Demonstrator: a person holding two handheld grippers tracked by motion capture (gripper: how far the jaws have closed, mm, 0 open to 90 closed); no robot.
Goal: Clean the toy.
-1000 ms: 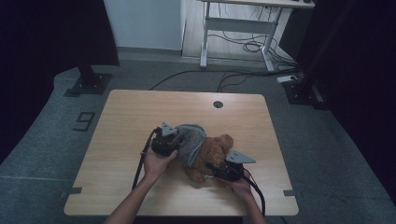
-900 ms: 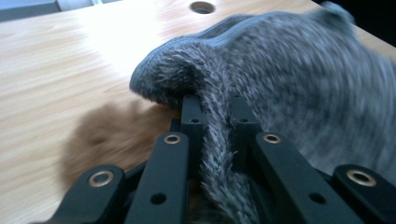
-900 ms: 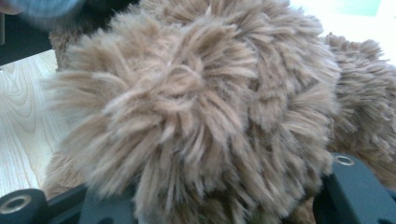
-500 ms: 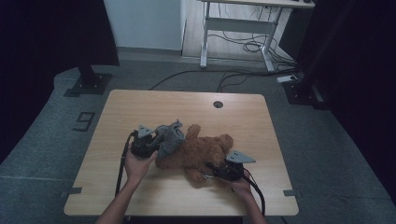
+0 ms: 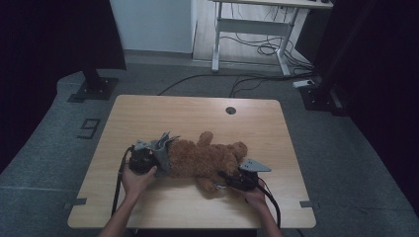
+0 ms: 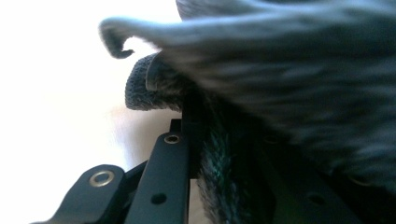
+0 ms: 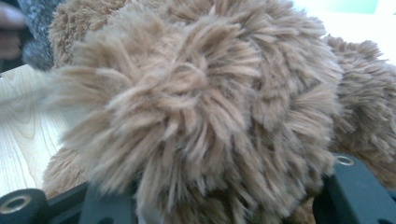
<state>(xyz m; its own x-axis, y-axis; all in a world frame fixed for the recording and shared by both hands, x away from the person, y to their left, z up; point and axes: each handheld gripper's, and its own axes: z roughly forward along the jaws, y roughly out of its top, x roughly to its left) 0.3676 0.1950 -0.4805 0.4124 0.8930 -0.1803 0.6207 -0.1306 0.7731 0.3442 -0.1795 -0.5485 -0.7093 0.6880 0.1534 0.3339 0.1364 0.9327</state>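
Both my grips are on soft, light stuff: left gripper (image 5: pixel 148 159) pinching the limp cloth (image 5: pixel 157 148), right gripper (image 5: pixel 232 181) clamping the bear's (image 5: pixel 202 158) squashy paw between its jaws.

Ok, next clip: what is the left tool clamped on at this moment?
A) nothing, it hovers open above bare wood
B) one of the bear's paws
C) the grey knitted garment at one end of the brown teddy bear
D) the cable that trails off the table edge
C: in the left gripper view the left tool has grey knitted garment pinched between its jaws, and the high view shows it at the grey end of the teddy bear.
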